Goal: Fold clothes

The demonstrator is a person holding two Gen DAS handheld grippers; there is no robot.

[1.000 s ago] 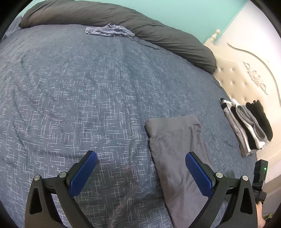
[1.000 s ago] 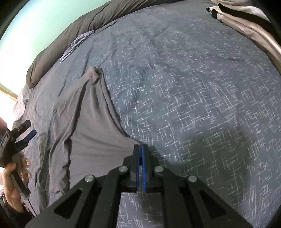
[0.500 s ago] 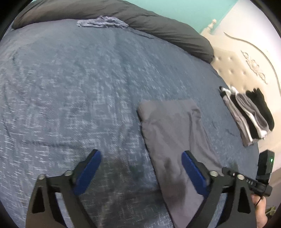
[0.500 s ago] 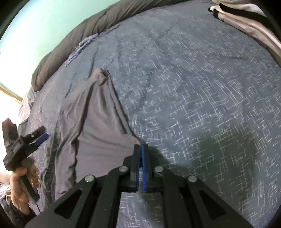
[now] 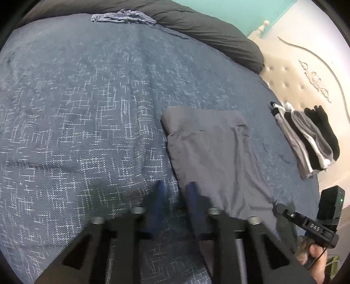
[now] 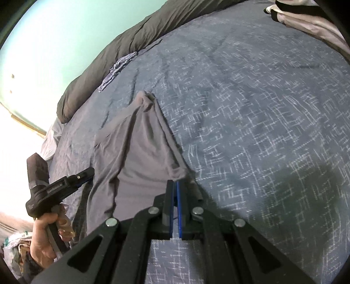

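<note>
two grippers (image 5: 175, 192), three garment piles (image 5: 210, 153)

Cream tufted headboard (image 5: 291, 80), teal wall (image 6: 54, 39)

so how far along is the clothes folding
Done: a stack of folded clothes sits by the headboard. In hand: the grey garment lies partly folded; the right gripper pinches one near corner, and the left gripper is closing at its other near edge. Left: finishing this fold, plus a crumpled blue garment at the far side.
</note>
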